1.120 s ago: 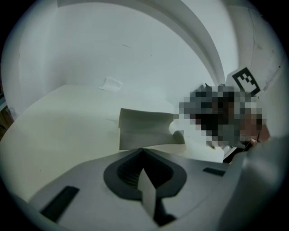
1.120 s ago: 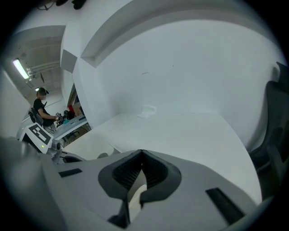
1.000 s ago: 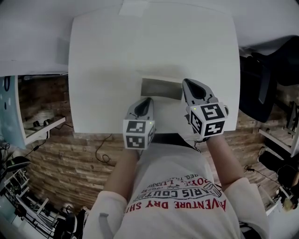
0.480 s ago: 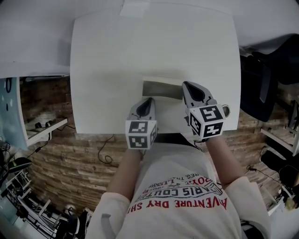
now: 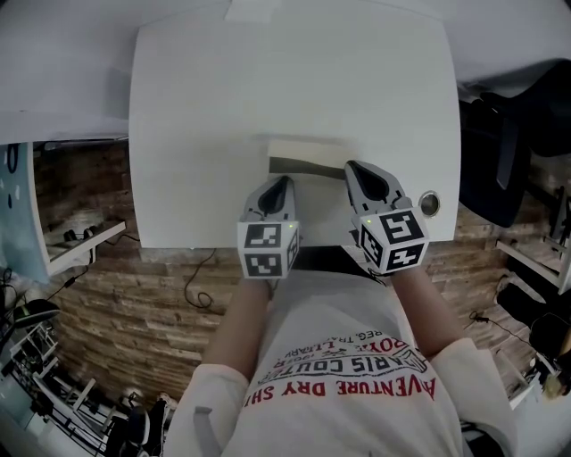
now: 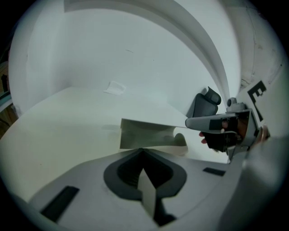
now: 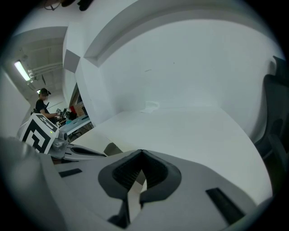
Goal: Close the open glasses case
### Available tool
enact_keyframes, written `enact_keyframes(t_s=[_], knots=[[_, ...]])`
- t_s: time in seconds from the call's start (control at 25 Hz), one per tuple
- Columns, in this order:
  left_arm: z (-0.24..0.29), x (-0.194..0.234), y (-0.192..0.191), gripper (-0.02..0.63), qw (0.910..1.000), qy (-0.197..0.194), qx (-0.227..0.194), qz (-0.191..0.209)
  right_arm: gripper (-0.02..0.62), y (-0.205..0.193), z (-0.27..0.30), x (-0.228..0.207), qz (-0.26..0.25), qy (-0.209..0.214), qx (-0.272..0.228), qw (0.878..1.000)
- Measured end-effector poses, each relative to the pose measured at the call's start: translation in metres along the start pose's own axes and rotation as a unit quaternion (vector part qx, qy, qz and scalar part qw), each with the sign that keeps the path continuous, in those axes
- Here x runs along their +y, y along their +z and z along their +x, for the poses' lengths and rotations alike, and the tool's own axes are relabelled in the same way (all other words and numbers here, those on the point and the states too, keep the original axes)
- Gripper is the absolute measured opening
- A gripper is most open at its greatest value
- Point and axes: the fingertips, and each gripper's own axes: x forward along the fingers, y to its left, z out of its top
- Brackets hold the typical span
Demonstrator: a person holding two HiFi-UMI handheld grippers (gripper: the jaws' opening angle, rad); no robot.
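The glasses case [image 5: 306, 159] lies open on the white table [image 5: 205, 116], pale flap toward the far side and dark grey inside facing me. In the left gripper view the case [image 6: 144, 135] sits just beyond the jaw tips, its flap raised at a slant. My left gripper [image 5: 280, 185] is shut and empty, just short of the case's near left corner. My right gripper [image 5: 353, 170] is shut too, its tip at the case's right end; the left gripper view shows the right gripper [image 6: 212, 122] level with the flap's right edge. The case [image 7: 111, 148] peeks out low at left.
The table's near edge [image 5: 196, 243] runs right under both grippers, with the person's body behind it. A small round fitting [image 5: 429, 203] sits by the right gripper. A paper scrap [image 5: 254, 11] lies at the far edge. A dark chair [image 5: 508, 170] stands at right.
The case's dark inside looks narrower now and the pale flap shows more. Both grippers have crept slightly forward toward the case.
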Motion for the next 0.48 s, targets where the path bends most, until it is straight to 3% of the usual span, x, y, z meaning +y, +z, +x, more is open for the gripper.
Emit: enact_keyframes(t_s=[0.48], knots=[[0.000,-0.001,-0.003,-0.003,0.9999,-0.004,0.013,-0.003,0.012,-0.032,0.000,0.008,0.020,-0.001,0.034,0.999]])
